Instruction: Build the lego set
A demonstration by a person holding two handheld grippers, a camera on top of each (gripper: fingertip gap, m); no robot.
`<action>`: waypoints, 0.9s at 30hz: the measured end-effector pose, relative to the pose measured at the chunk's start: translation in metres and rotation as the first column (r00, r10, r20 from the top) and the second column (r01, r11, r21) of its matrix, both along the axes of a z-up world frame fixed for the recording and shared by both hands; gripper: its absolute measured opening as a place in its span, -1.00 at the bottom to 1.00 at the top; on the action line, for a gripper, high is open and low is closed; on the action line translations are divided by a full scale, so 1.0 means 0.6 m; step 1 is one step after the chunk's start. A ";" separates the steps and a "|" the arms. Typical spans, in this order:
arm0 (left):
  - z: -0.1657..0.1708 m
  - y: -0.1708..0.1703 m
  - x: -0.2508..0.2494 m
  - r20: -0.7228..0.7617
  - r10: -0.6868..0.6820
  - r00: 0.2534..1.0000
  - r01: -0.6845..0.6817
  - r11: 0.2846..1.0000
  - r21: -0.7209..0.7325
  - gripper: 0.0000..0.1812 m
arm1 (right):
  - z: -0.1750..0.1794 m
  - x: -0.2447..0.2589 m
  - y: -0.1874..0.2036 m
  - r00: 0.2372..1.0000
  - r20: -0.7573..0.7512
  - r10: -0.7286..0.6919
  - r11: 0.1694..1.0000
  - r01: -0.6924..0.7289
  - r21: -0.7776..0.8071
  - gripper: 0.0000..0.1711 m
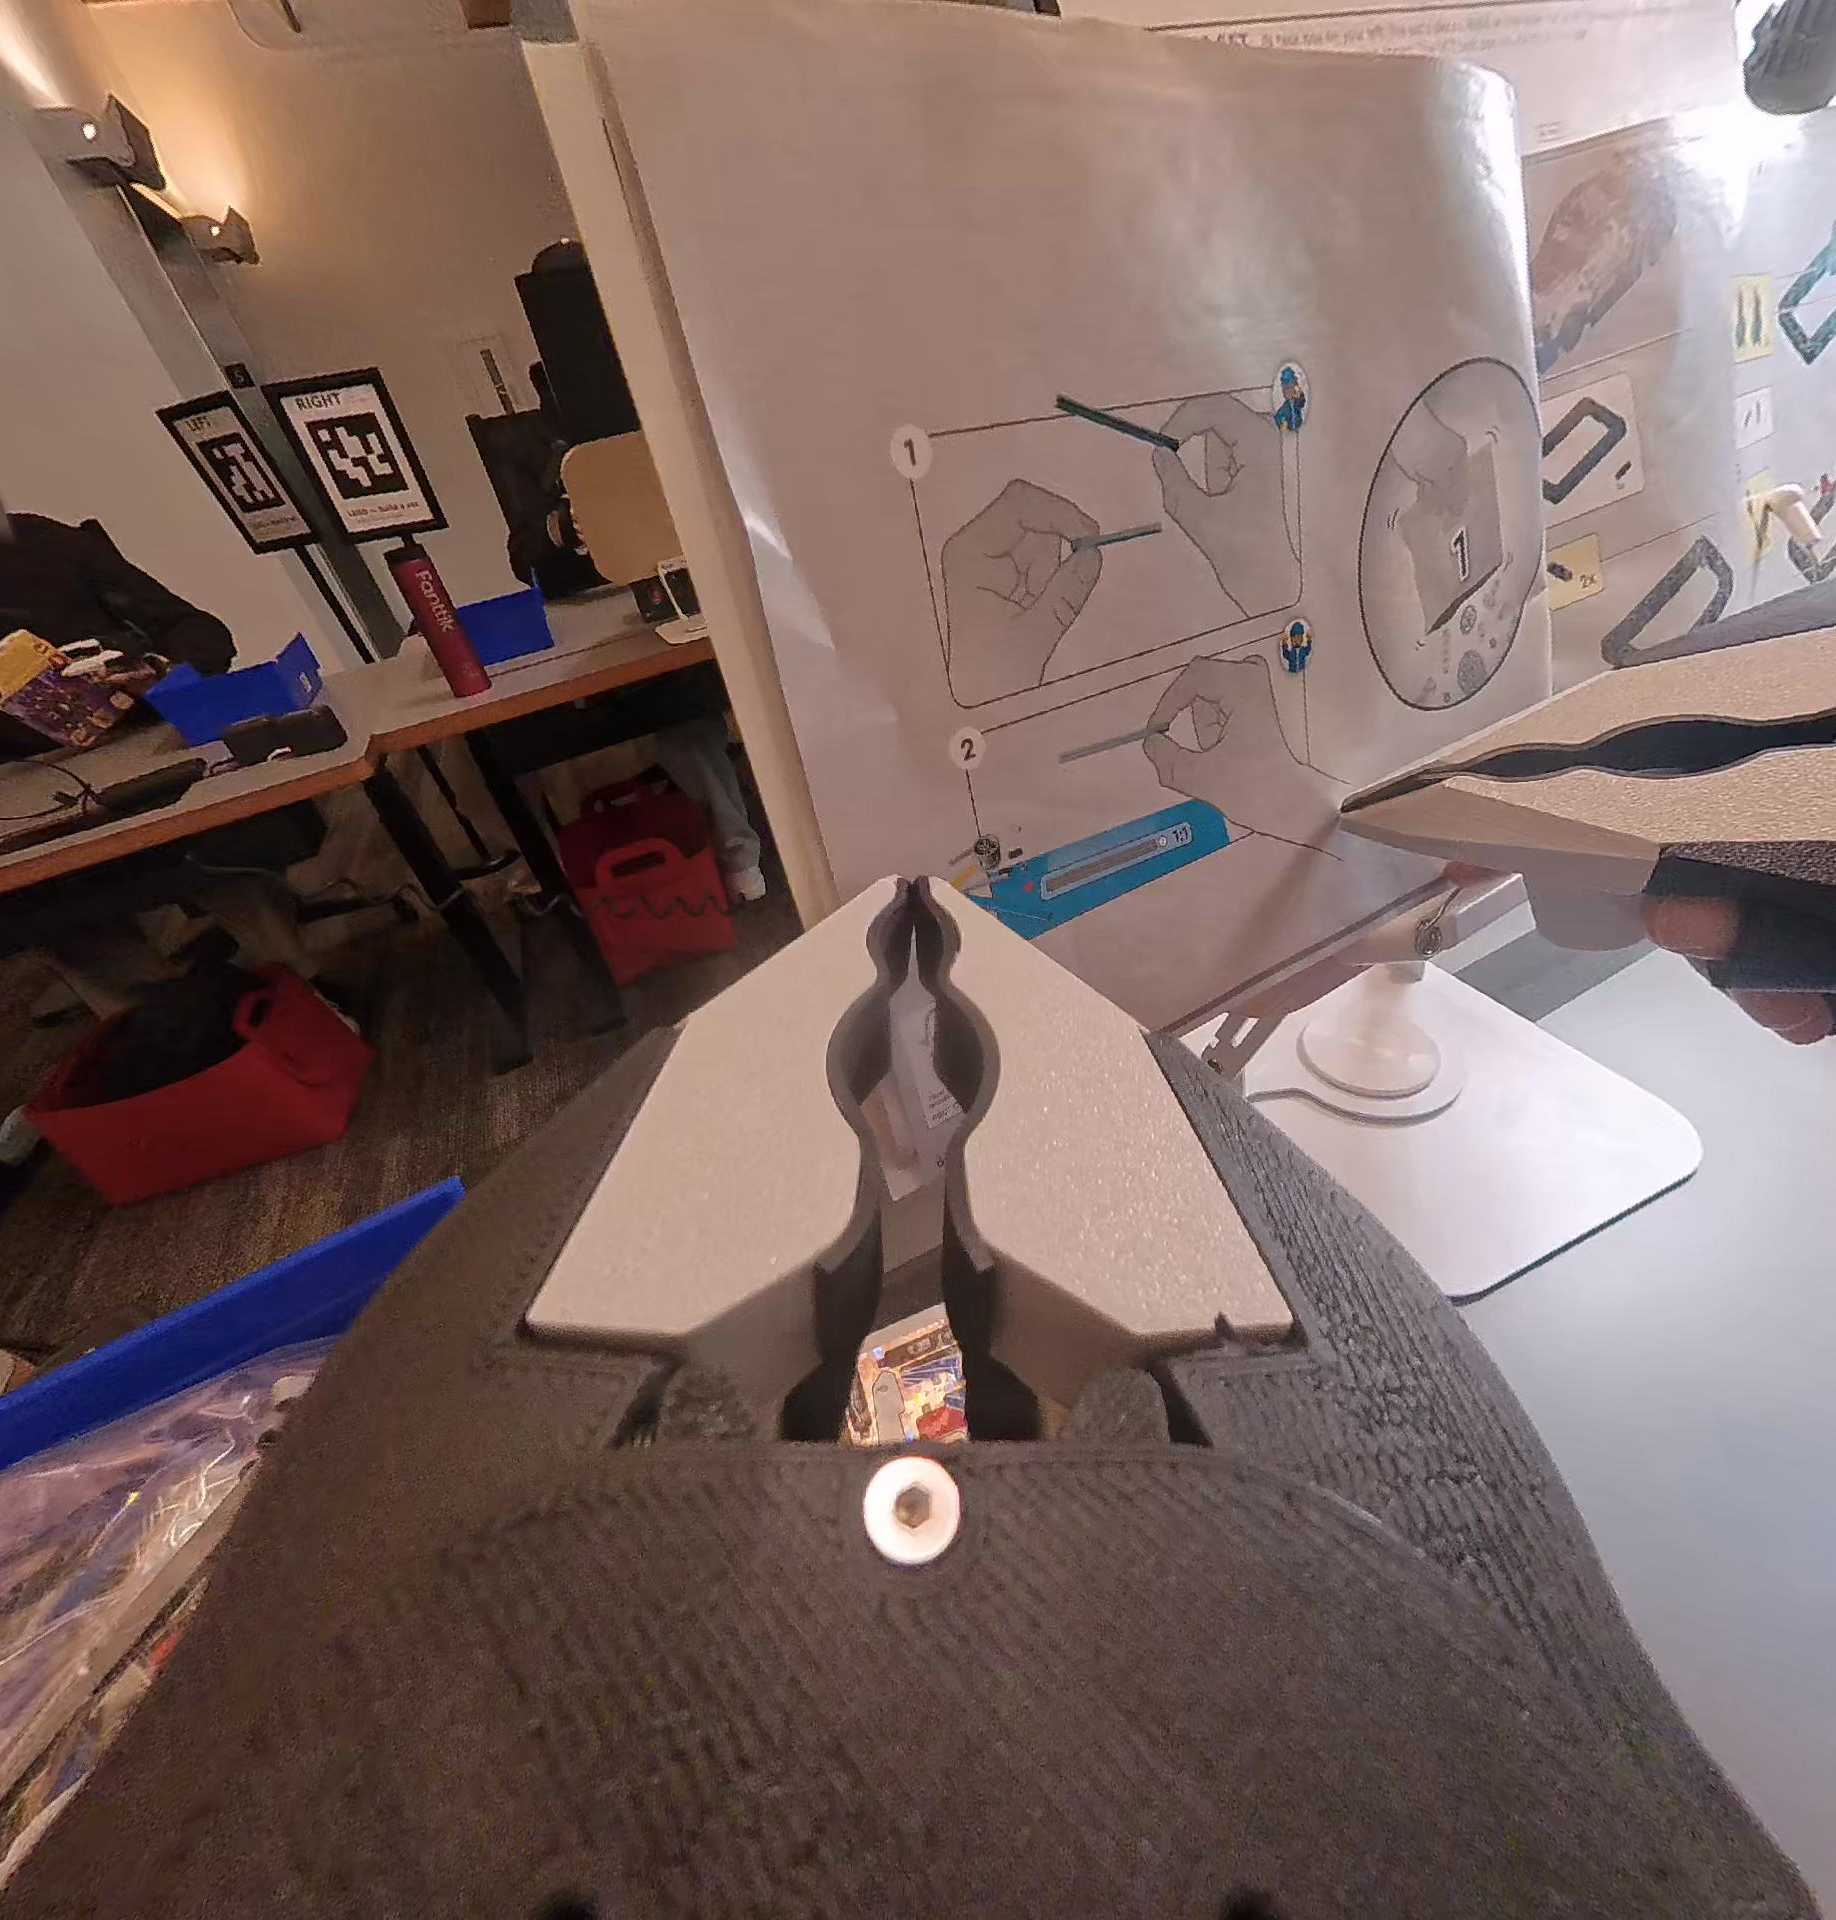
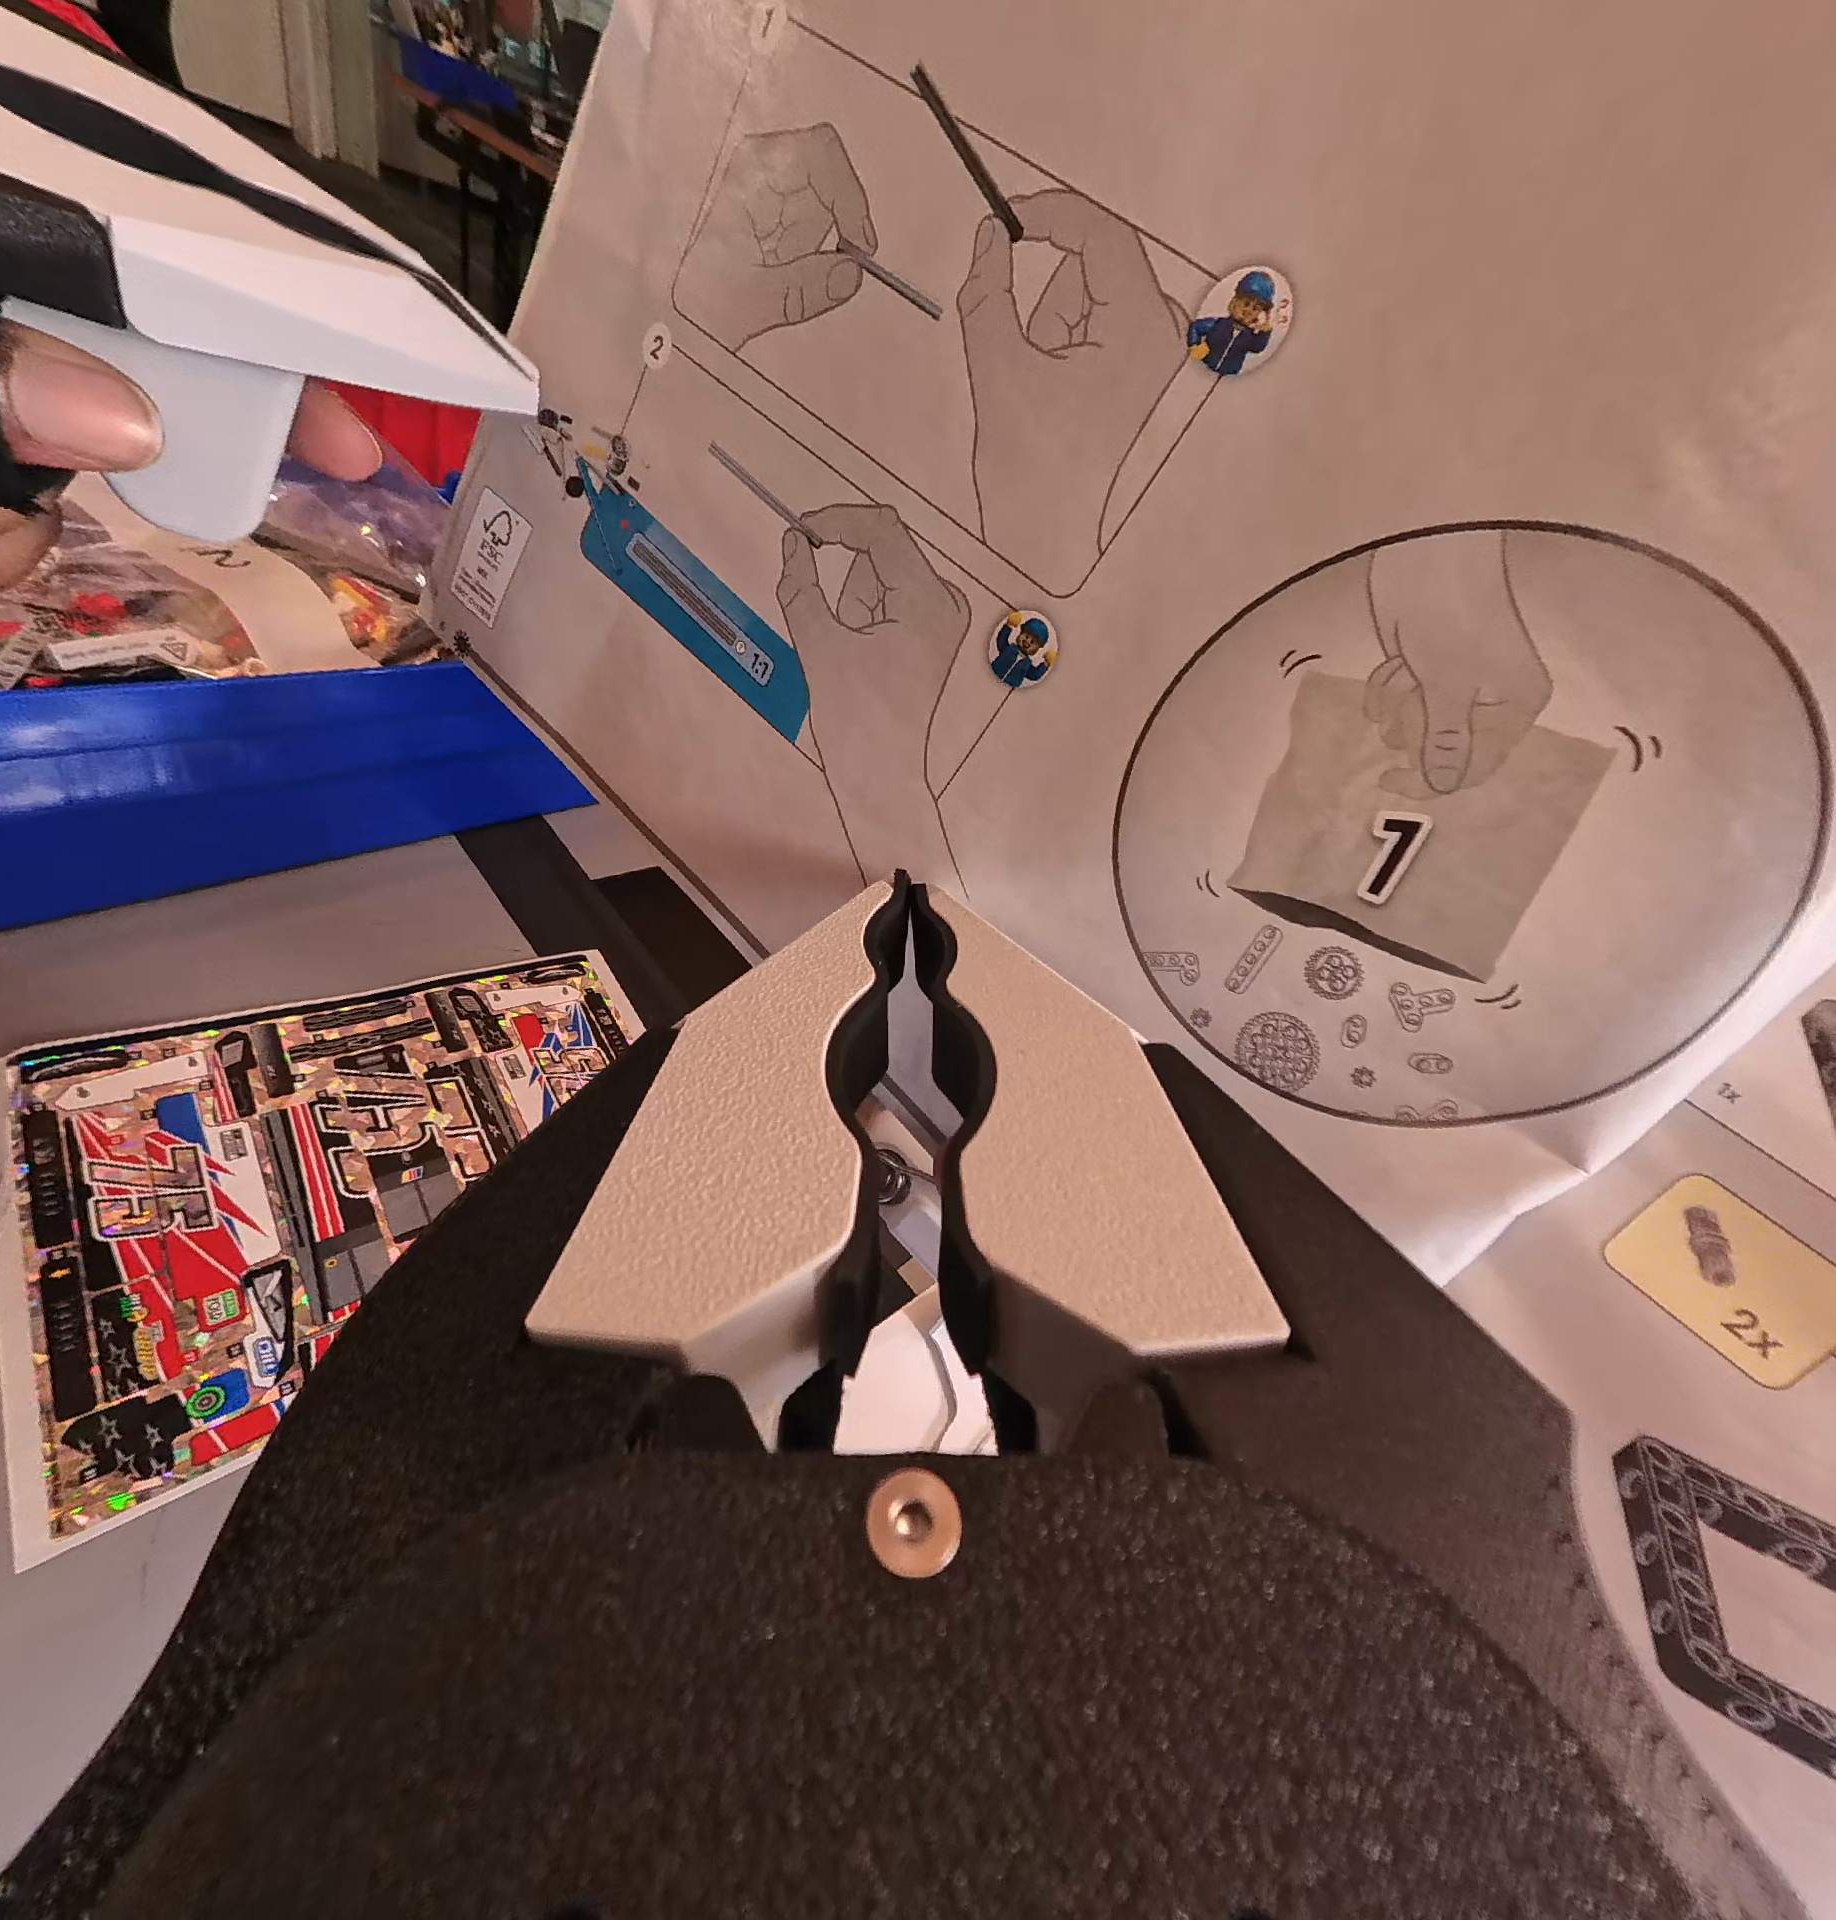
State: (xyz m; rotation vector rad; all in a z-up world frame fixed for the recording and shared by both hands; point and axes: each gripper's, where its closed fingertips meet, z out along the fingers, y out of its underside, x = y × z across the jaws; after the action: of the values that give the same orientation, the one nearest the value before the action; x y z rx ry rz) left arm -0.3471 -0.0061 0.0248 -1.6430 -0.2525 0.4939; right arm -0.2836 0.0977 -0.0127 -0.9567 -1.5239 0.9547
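Observation:
The instruction booklet (image 1: pixel 1101 364) stands open on a stand, its left page (image 2: pixel 1361 312) curled upright. My left gripper (image 1: pixel 912 883) is shut at that page's lower left edge, with white paper showing between its fingers. It also shows in the right wrist view (image 2: pixel 524 400), tip at the page's left edge. My right gripper (image 2: pixel 903 883) is shut at the page's bottom edge, a strip of paper showing between its fingers. It shows in the left wrist view (image 1: pixel 1350 810), tip against the page. Bags of Lego pieces (image 2: pixel 114 592) lie in a blue bin (image 2: pixel 218 769).
A glittery sticker sheet (image 2: pixel 270 1195) lies flat on the grey table left of my right gripper. The stand's white base (image 1: pixel 1465 1143) sits under the booklet. The blue bin (image 1: pixel 197 1340) is at my left. Farther off are desks, red bags (image 1: pixel 197 1091) and a red bottle (image 1: pixel 441 623). My hands' fingertips stand some 12 centimeters from each other.

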 end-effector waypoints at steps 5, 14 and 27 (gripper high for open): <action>0.015 -0.002 0.007 -0.012 -0.012 1.000 0.012 0.999 0.038 -1.00 | -0.001 -0.001 -0.001 1.000 0.001 0.002 1.000 -0.002 0.000 -1.00; 0.016 0.002 0.016 -0.010 -0.028 1.000 0.029 0.999 0.027 -1.00 | -0.003 -0.001 -0.003 1.000 0.004 0.005 1.000 -0.005 0.001 -1.00; 0.008 0.004 0.015 0.012 -0.006 1.000 0.006 1.000 -0.016 -1.00 | 0.006 0.011 -0.008 1.000 -0.008 0.020 1.000 -0.019 0.003 -1.00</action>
State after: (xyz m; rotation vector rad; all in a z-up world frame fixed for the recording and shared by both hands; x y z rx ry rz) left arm -0.3384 -0.0037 0.0295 -1.6620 -0.2533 0.4827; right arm -0.2772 0.0930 -0.0093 -0.9366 -1.5297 0.9691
